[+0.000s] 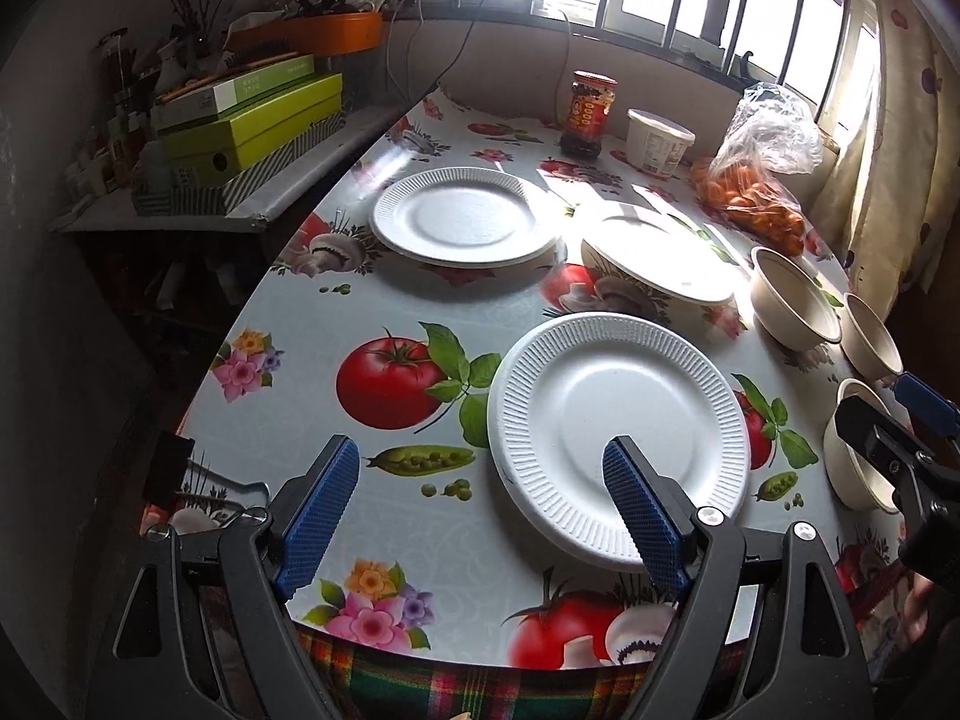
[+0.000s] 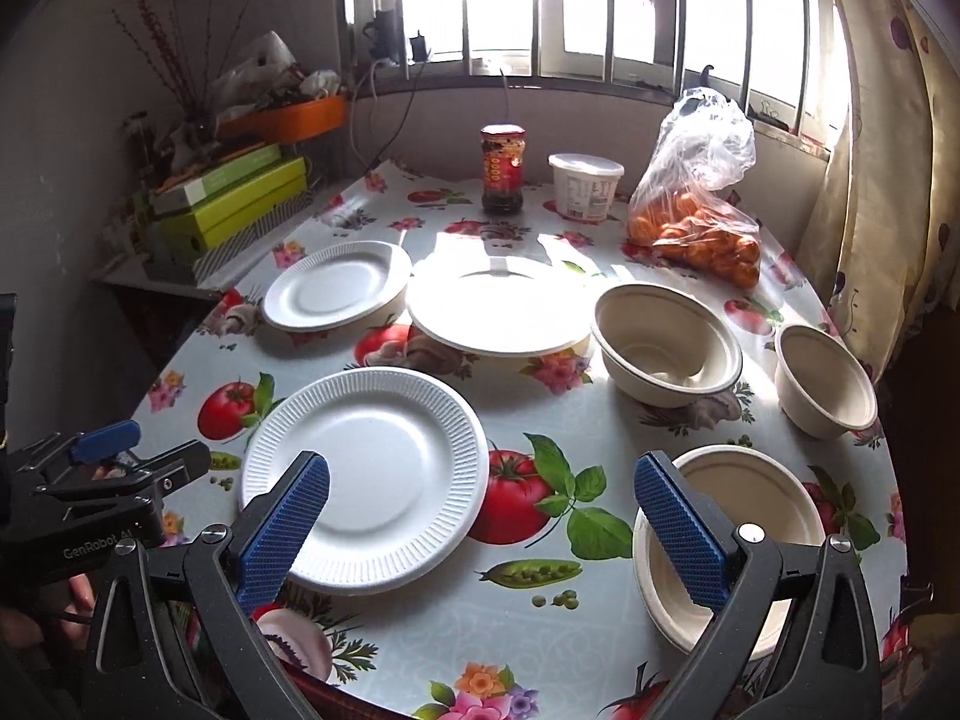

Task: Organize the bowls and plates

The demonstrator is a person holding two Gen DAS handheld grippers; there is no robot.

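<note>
While both claws hang wide open and empty, your left gripper hovers by the near plate at lower centre; the bowls wait right. Nothing's stacked yet, so pinch that rim next.

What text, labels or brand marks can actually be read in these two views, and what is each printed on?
"GenRobot AI" (the last letters are partly cut off): on the black body of the left gripper, seen in the right wrist view.
Sauce jar label: red and yellow print, too blurred to read.
White tub label: fine print, too small to read.
Green boxes: markings too small to read.
Nothing else readable.
</note>
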